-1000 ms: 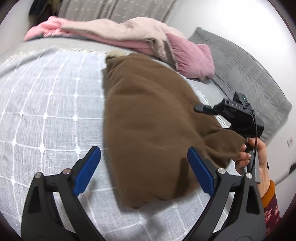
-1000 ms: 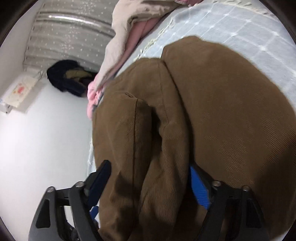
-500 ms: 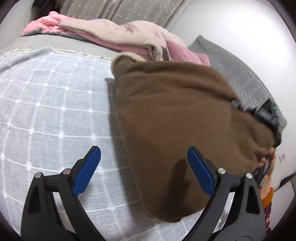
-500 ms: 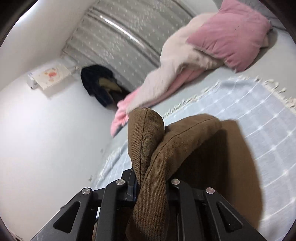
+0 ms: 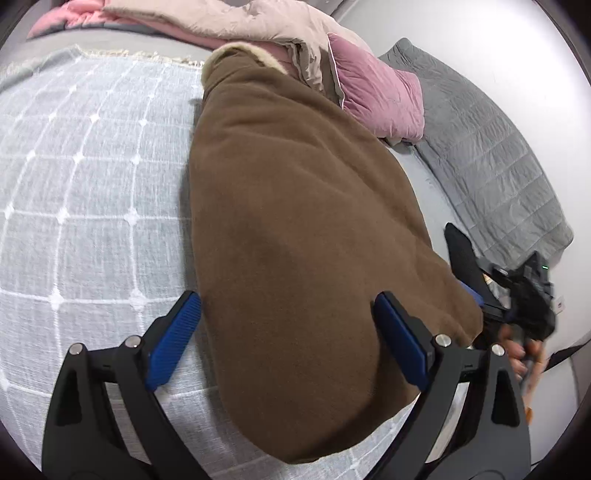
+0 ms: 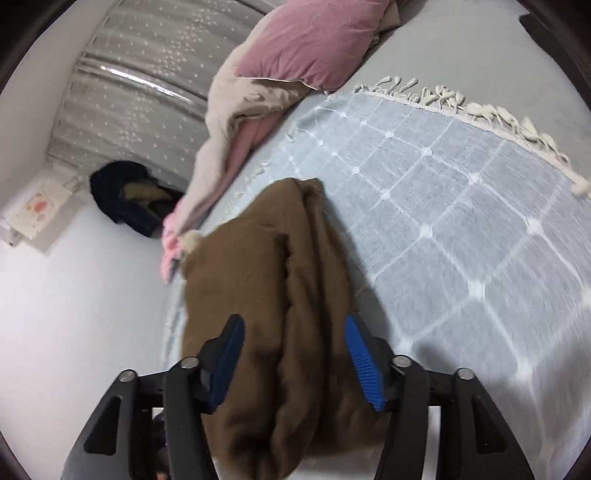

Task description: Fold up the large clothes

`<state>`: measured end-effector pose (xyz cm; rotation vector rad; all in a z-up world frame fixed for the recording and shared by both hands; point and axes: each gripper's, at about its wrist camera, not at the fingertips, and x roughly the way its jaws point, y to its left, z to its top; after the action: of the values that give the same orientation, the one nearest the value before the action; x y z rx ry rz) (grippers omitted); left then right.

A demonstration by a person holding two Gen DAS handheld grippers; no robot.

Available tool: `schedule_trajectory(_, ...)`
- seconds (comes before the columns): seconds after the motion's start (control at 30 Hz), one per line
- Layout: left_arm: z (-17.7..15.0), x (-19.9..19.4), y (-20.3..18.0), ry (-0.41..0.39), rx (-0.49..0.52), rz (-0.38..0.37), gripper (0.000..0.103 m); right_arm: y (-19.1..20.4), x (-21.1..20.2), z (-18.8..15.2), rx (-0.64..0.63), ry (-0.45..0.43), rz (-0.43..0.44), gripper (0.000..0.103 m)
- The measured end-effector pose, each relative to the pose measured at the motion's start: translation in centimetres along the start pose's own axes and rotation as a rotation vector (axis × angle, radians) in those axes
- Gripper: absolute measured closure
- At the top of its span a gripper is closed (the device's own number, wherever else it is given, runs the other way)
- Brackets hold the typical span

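Note:
A large brown garment (image 5: 295,221) with a cream fleece collar lies folded lengthwise on a pale blue checked blanket (image 5: 81,184) on the bed. My left gripper (image 5: 288,347) is open, its blue pads on either side of the garment's near end, above it. My right gripper (image 6: 295,362) is open, its jaws straddling the garment's (image 6: 280,295) bunched edge without clamping it. The right gripper also shows in the left wrist view (image 5: 517,295), at the garment's right corner.
A pink and beige duvet (image 5: 229,26) and a pink pillow (image 5: 376,96) lie at the head of the bed. A grey quilt (image 5: 491,155) lies to the right. A dark coat (image 6: 125,199) hangs by the curtain (image 6: 147,88). The blanket has a tasselled fringe (image 6: 480,110).
My right gripper was shut on the lifted brown garment half a second ago; it has now opened and the garment has dropped back onto the blanket. My left gripper stayed open.

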<state>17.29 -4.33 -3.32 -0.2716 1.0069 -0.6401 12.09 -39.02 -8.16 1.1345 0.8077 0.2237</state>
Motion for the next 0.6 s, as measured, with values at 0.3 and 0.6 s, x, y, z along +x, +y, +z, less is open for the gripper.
schedule_trajectory(0.3, 0.3, -0.1, -2.6, -0.008, 0.138, 0.082, 0.008, 1.3, 1.1, -4.4, 0.035, 0.124, 0.066, 0.03)
schedule_trajectory(0.6, 0.4, 0.2, -3.3, 0.006, 0.148, 0.133, 0.008, 3.0, 6.5, -3.7, 0.078, 0.126, -0.078, 0.029)
